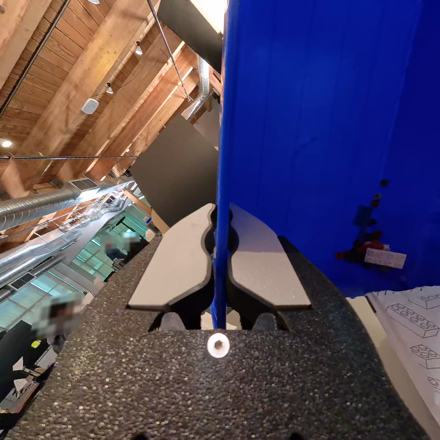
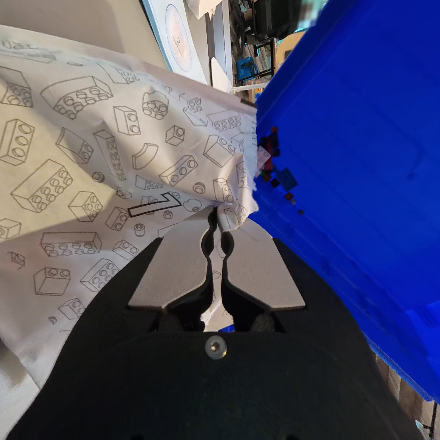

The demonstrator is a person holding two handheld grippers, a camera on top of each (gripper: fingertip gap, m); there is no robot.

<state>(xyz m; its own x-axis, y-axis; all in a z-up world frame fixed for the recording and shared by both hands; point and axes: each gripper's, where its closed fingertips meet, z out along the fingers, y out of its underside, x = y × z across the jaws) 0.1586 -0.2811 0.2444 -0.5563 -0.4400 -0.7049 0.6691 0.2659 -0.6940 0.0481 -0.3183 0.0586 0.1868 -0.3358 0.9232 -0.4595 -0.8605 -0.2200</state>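
Both claws clamped: your left on the blue bin's wall, your right on the paper bag's torn edge.

Nearest you, your left gripper [image 1: 220, 228] pinches the thin upright wall of the blue bin [image 1: 321, 119], one finger on each side; keep that clamp square so the tilted bin cannot twist. Your right gripper [image 2: 217, 214] has its tips pressed together on a fold of the white paper bag [image 2: 95, 147] printed with brick outlines, right at its ragged mouth, which lies against the bin's rim. Just past that mouth, small toy bricks [image 2: 273, 162] in red, grey and dark colours lie on the bin's inner face. Beyond, a wooden ceiling [image 1: 71, 71].
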